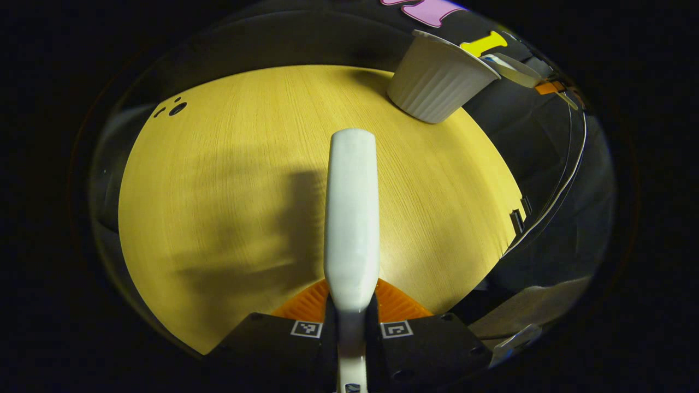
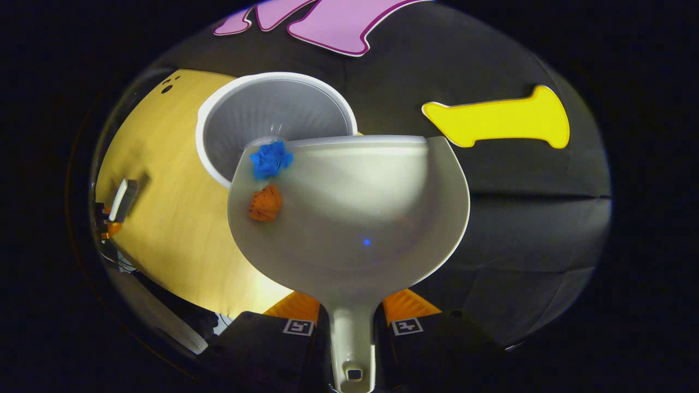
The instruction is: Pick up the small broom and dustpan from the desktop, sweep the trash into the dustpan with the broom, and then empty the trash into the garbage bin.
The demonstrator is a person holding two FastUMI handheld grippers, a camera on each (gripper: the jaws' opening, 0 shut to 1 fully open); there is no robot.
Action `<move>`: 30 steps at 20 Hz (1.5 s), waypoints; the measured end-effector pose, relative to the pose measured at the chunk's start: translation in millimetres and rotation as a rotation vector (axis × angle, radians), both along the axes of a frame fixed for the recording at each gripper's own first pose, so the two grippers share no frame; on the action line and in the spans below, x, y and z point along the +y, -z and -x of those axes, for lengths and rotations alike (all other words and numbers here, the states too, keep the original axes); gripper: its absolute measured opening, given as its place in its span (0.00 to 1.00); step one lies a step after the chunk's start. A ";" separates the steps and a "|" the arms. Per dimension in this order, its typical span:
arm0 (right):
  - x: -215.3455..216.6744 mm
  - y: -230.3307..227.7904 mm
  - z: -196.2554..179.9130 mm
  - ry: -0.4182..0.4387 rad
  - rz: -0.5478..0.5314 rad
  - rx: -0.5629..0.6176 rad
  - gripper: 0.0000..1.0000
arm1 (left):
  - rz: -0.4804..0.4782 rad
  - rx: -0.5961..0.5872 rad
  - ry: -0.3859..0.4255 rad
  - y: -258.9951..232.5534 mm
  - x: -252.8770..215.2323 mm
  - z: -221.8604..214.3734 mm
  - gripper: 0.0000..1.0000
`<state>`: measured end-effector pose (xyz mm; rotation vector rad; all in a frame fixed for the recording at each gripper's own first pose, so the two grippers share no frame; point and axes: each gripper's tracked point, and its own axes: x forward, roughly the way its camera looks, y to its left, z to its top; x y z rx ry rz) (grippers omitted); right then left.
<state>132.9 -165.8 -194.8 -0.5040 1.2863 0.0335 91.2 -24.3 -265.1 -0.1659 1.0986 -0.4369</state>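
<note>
Your right claw (image 2: 352, 327) is clamping the dustpan's (image 2: 355, 218) handle, both fingers pressing on it, with the pan spreading out straight ahead of the claw. Two scraps are sitting at the pan's far left: an orange wad (image 2: 266, 203) nearer you and a blue wad (image 2: 271, 159) right at the front lip. Just beyond that lip the white ribbed garbage bin (image 2: 273, 117) is opening up ahead and to the left, so the lip is overlapping only its near rim. If you are tipping from here, the blue wad is likely dropping in, but the orange one could be sliding off the pan's left edge onto the desk (image 2: 158, 218). Bumping the rim could also be toppling the bin.

Your left claw (image 1: 352, 325) is gripping the small broom (image 1: 352, 213) by its handle, which is pointing ahead over the desk (image 1: 218, 218), well short of the bin (image 1: 437, 82) standing far ahead and right. A loose swing could be knocking it.
</note>
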 end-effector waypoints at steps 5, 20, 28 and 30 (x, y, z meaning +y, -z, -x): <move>4.6 -2.6 -23.2 -0.072 0.045 0.127 0.36 | -0.001 0.008 -0.023 2.4 0.0 2.9 0.24; 8.5 -2.4 -36.9 -0.094 -0.036 0.070 0.37 | -0.008 0.013 -0.092 3.2 1.5 3.4 0.24; 24.0 -20.0 8.8 0.009 -0.326 -0.171 0.36 | -0.066 0.004 -0.099 0.0 5.1 3.3 0.24; 30.7 -25.0 27.9 0.028 -0.385 -0.220 0.36 | -0.085 0.002 -0.105 -1.2 5.7 2.8 0.25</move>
